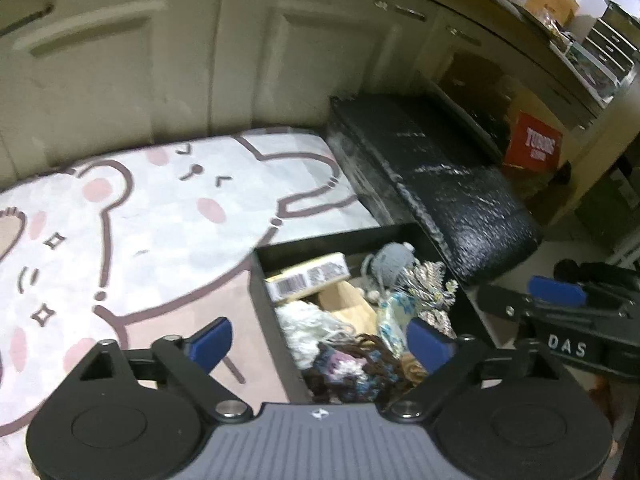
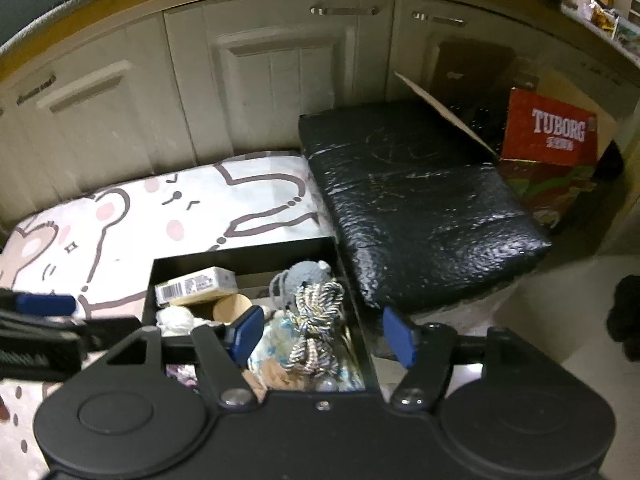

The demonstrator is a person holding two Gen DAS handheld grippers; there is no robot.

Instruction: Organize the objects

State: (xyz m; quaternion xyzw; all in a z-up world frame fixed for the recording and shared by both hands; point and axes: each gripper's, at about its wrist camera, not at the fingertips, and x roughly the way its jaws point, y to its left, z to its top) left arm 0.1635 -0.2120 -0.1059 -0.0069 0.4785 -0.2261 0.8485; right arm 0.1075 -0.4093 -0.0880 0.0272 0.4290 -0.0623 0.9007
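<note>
Black box (image 2: 248, 254) sits lower centre in the right view and lower right of centre in the left view, on the cartoon mat (image 1: 160, 216), just beside the black cushion (image 2: 420, 208). Box looks full: barcode carton (image 2: 196, 282) at its back left, grey knit toy (image 2: 306, 274) at its back right, braided cord (image 2: 318, 320) in front of the toy, white yarn (image 1: 308, 320) and dark knit bundle (image 1: 352, 364) nearer the camera.

Left gripper (image 1: 320, 340) has its jaws spread wide, nothing between the pads, over the box's left wall. Right gripper (image 2: 324, 336) is part open, empty, above the cord, not touching it.

Progress, as a guess: mostly done. Small items are all in the box, none loose on the mat in view. Left over, maybe: tidying the contents or moving the box. Red Tuborg carton (image 2: 550, 132) at upper right looks unrelated.
</note>
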